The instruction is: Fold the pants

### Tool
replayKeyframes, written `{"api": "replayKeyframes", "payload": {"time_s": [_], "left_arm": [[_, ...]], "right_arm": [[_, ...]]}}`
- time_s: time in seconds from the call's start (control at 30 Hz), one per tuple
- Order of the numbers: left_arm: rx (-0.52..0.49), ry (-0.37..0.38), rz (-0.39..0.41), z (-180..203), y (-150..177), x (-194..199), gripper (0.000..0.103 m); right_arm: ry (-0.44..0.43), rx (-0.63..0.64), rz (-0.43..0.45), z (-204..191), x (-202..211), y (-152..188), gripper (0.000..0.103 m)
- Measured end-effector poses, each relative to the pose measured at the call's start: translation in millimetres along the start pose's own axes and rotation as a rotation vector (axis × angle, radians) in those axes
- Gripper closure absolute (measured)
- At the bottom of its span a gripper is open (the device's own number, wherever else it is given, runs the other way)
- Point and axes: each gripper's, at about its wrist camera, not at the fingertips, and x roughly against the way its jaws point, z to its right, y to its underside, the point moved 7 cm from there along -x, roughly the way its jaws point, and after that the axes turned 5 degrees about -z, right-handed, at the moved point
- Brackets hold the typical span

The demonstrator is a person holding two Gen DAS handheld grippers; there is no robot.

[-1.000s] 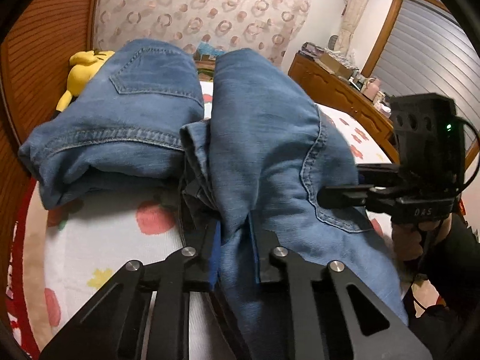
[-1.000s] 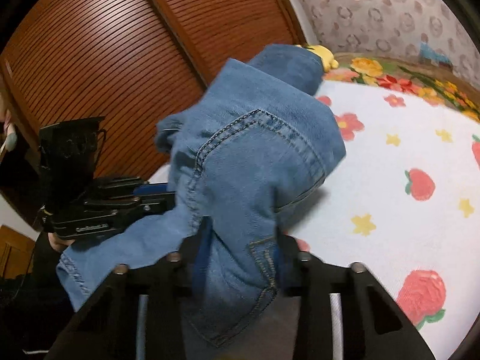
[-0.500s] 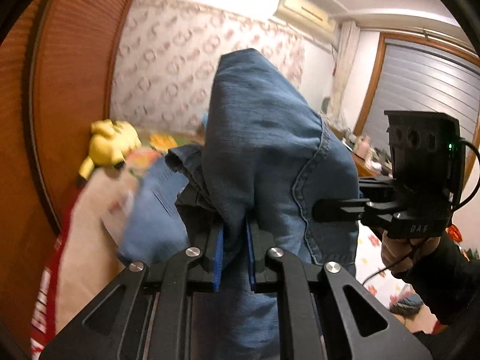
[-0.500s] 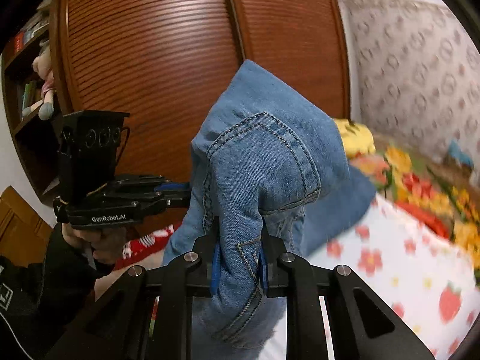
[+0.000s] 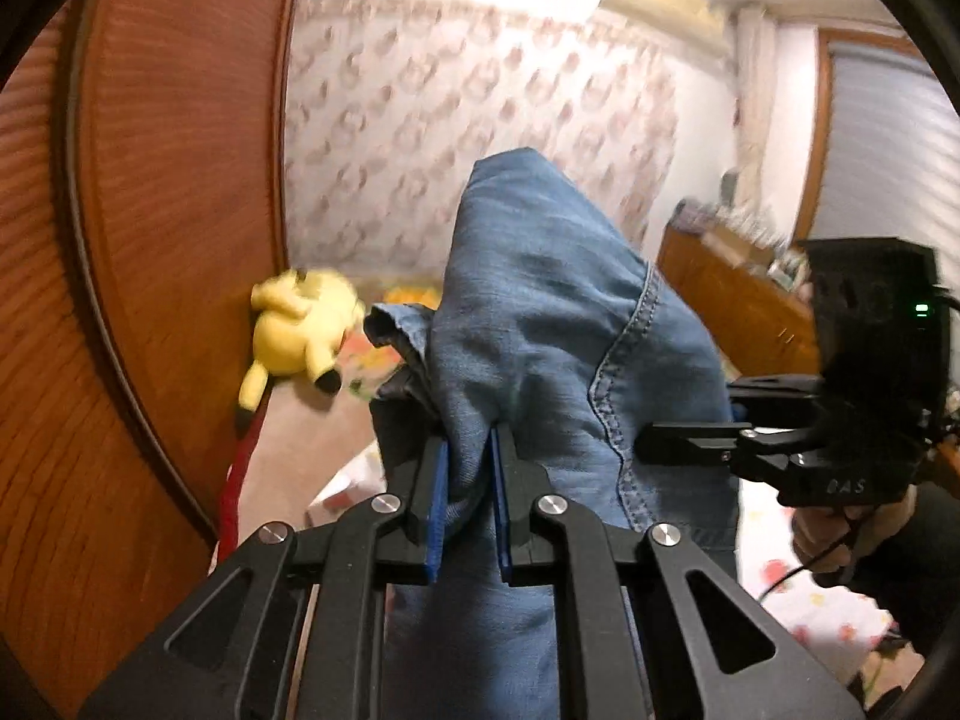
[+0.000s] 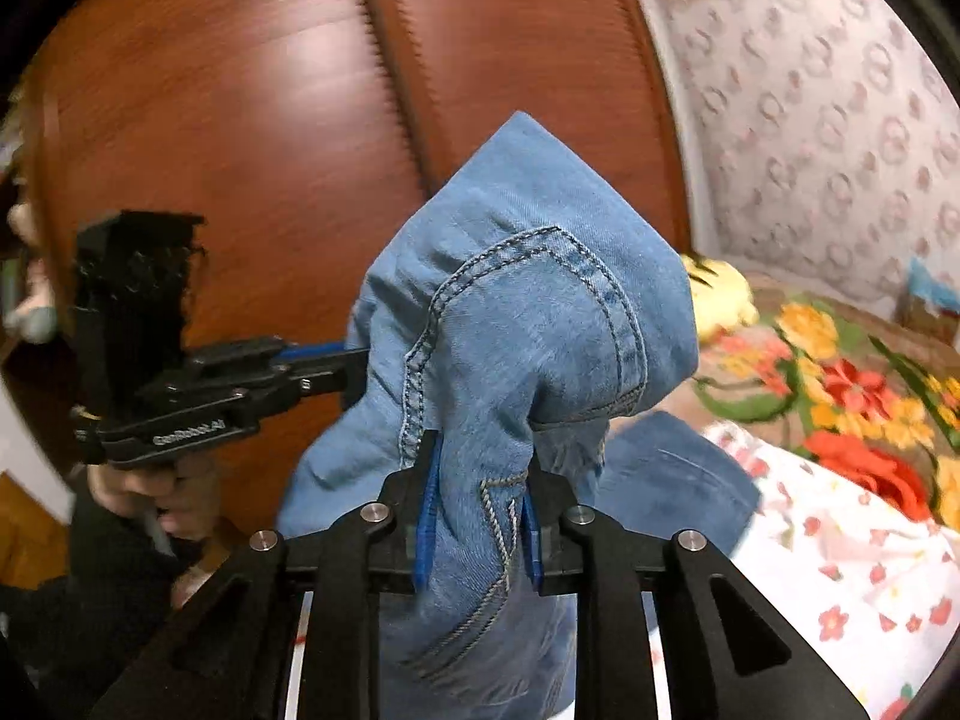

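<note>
Jeans held up off the bed by both grippers

The left gripper (image 5: 467, 483) was pinching a bunched fold of the jeans (image 5: 540, 324), and the right gripper (image 6: 477, 501) was clamped on another bunch near a stitched pocket seam, so the denim hung in the air between them above the flower-print bed (image 6: 840, 546); a lower part of the jeans appeared to trail down toward the bedspread in the right wrist view. Each grip looked thick and uneven, so a layer could probably slip out under the weight of the hanging cloth and let the fold sag crookedly. If the two grippers moved apart or down unevenly, the legs might land twisted rather than stacked. The yellow plush toy (image 5: 300, 330) by the wooden wardrobe (image 5: 150, 240) lay near enough that the jeans might drape over it.
</note>
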Motion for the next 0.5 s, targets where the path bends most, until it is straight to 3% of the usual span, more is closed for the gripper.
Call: {"api": "replayKeyframes", "payload": {"time_s": [0.1, 0.2, 0.33, 0.4, 0.5], "left_arm": [[0.027, -0.027, -0.124, -15, 17, -68, 0.089], [0.037, -0.039, -0.195, -19, 34, -111, 0.089], [0.038, -0.033, -0.227, -20, 40, -131, 0.088], [0.030, -0.040, -0.231, -16, 38, -132, 0.087], [0.022, -0.070, -0.223, -13, 32, -120, 0.078]], "right_arm": [[0.102, -0.036, -0.076, 40, -44, 12, 0.068], [0.137, -0.081, -0.117, 72, -64, 23, 0.060], [0.161, -0.106, -0.133, 90, -68, 29, 0.047], [0.181, -0.099, -0.129, 95, -65, 25, 0.046], [0.210, -0.101, -0.109, 93, -55, 18, 0.045]]}}
